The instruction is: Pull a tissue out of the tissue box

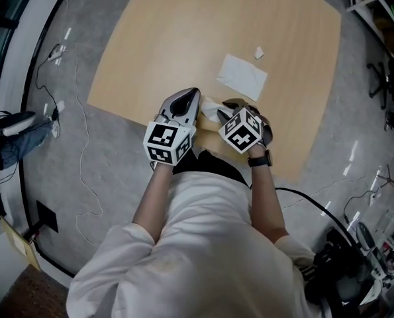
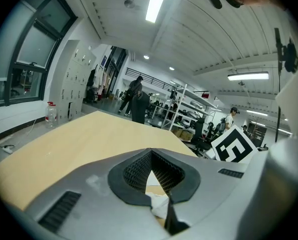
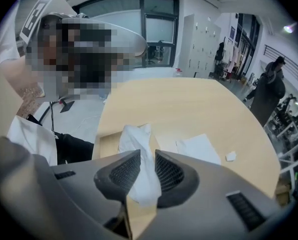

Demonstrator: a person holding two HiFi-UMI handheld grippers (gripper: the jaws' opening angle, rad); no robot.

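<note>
In the head view, two grippers are held together at the near edge of the table point(image 1: 183, 32): the left gripper point(image 1: 194, 97) and the right gripper point(image 1: 228, 108), with the tissue point(image 1: 210, 108) between them. Farther off lie one flat sheet point(image 1: 243, 76) and one small scrap point(image 1: 259, 52).

In the left gripper view, the jaws are closed at the tips, with nothing gripped there.

In the right gripper view, the tissue is seen rising from the tissue box point(image 3: 108, 143) between jaws kept slightly apart, not pinched.
</note>
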